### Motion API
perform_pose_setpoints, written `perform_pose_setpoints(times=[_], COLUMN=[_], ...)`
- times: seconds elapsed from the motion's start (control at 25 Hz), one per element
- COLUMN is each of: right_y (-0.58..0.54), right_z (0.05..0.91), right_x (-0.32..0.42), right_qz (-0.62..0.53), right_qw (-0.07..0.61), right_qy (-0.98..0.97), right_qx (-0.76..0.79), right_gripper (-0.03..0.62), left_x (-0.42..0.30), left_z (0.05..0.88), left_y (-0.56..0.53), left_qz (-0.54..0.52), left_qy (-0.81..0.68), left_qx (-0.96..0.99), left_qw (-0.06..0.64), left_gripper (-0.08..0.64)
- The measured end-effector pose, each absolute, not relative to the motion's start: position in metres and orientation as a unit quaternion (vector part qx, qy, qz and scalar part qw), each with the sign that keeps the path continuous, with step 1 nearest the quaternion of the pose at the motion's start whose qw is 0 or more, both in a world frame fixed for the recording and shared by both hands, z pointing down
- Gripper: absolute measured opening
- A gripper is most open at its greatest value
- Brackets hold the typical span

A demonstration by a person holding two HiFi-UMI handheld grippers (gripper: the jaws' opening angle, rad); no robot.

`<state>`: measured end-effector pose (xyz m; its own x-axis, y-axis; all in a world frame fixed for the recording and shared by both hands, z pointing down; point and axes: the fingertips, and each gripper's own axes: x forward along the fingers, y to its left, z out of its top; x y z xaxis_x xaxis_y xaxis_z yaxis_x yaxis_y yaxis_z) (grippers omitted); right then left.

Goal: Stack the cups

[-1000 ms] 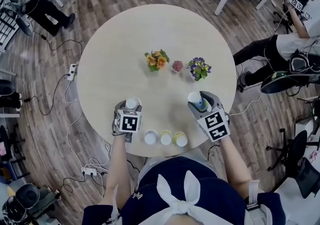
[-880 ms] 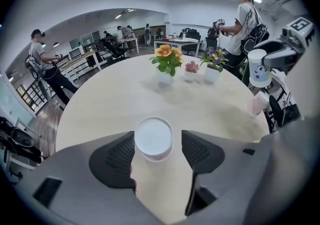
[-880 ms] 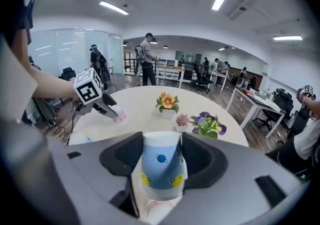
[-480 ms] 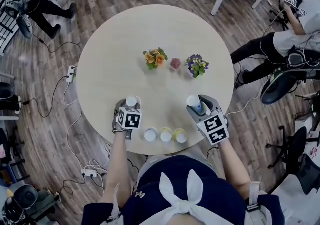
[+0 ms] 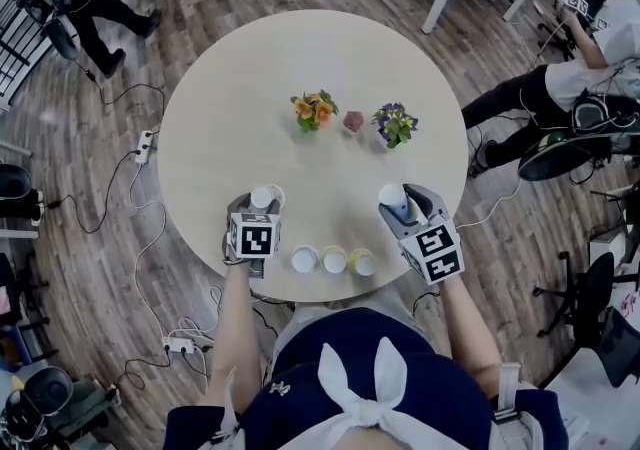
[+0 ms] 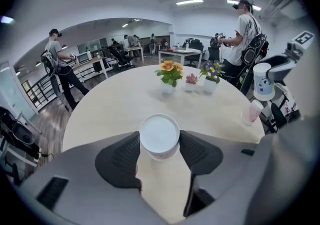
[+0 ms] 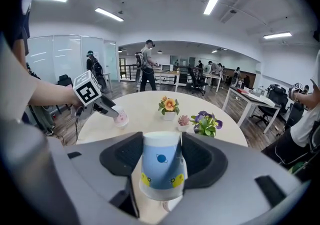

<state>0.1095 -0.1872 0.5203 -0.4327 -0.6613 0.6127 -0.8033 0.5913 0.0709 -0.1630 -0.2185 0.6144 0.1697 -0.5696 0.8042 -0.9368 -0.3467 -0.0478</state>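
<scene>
My left gripper (image 5: pixel 264 198) is shut on an upside-down pink cup (image 6: pixel 159 136), its white base facing up; the jaws have just been closing on it. The right gripper view shows this pink cup (image 7: pixel 120 117) in the left gripper (image 7: pixel 107 108) just above the round table (image 5: pixel 300 68). An upside-down blue cup (image 7: pixel 161 171) with planet and yellow prints is gripped by my right gripper (image 5: pixel 395 200) over the table's near right part. Three more cups, white (image 5: pixel 304 259), yellow (image 5: pixel 334 259) and yellow (image 5: pixel 363 262), stand in a row at the near edge between the grippers.
Three small flower pots stand at the table's middle: orange (image 5: pixel 315 110), pink (image 5: pixel 353 122), purple (image 5: pixel 395 124). People stand and sit around the room (image 5: pixel 560 88). Cables and a power strip (image 5: pixel 145 143) lie on the wooden floor left of the table.
The left gripper has risen a little with the pink cup. The right gripper with the blue cup has drawn slightly toward the near edge.
</scene>
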Motion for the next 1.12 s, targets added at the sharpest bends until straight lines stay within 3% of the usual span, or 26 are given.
perform_pose_setpoints(times=[1.12], right_y=[-0.107], right_z=[0.513], right_x=[0.073], right_qz=[0.135], right_qw=[0.245], right_qy=[-0.825], right_qx=[0.491], right_gripper=[0.25], left_x=[-0.182], left_z=[0.534], left_y=[-0.145], left_qz=[0.301], left_qy=[-0.492], left_qx=[0.792], left_qw=[0.201], left_gripper=[0.256])
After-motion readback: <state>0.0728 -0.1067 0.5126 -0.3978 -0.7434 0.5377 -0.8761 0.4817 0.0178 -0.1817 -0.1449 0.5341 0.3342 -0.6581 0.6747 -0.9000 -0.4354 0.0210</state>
